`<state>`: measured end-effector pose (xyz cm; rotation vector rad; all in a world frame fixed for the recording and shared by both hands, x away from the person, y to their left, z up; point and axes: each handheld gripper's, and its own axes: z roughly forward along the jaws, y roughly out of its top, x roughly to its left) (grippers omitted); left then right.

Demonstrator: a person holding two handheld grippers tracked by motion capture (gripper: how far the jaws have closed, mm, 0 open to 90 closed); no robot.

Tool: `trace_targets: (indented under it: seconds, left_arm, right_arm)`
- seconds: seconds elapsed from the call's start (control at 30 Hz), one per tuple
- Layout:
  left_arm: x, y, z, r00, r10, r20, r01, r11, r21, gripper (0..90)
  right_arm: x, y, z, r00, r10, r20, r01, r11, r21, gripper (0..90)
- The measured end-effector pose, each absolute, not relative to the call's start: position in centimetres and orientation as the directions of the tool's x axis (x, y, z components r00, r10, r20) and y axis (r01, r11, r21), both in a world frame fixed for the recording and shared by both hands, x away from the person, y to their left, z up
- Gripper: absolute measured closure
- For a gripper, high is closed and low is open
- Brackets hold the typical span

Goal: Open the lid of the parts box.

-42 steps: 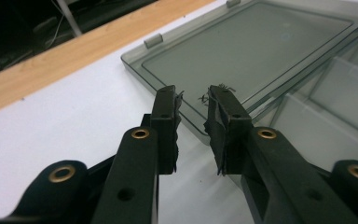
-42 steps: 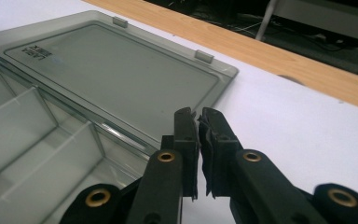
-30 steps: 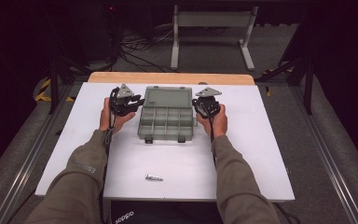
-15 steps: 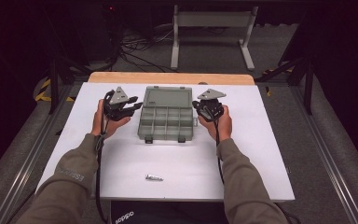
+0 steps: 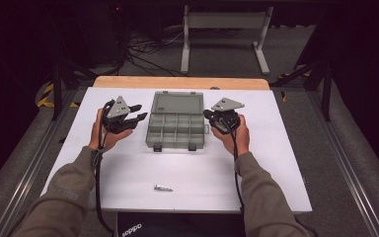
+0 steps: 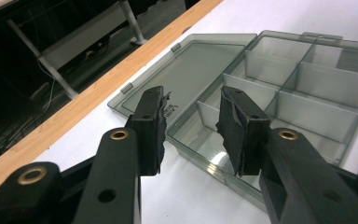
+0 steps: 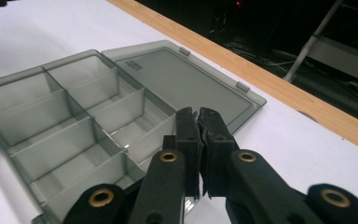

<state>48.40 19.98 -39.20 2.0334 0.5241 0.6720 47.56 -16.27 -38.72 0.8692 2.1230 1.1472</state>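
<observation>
At the middle of the white worktop (image 5: 276,163), toward its far edge, lies the translucent grey plastic compartment box (image 5: 176,129), its flat lid (image 5: 176,103) folded open on the far side and resting flat. The left gripper (image 5: 137,112) is just left of the box, apart from it; its fingers (image 6: 151,128) are spread with nothing between them and have just been opening. The right gripper (image 5: 208,114) sits close by the box's right side, fingers (image 7: 188,140) pressed together, holding nothing. A small silver metal piece (image 5: 163,187) lies near the worktop's near edge, well apart from the box.
</observation>
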Motion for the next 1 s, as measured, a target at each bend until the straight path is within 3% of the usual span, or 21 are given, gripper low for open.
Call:
trace_targets:
  seconds: [0.7,1.0]
  left_arm:
    - [44.9,21.1,-40.1,0.770,0.576,0.276,0.052,-0.487,0.872,46.1]
    - [43.7,21.0,-40.1,0.781,0.557,0.281,0.029,-0.482,0.876,30.9]
  right_arm:
    - [44.0,-16.7,-39.5,-0.654,0.734,-0.182,0.213,0.410,0.887,80.4]
    - [43.1,-16.7,-39.4,-0.690,0.705,-0.164,0.193,0.397,0.897,72.3]
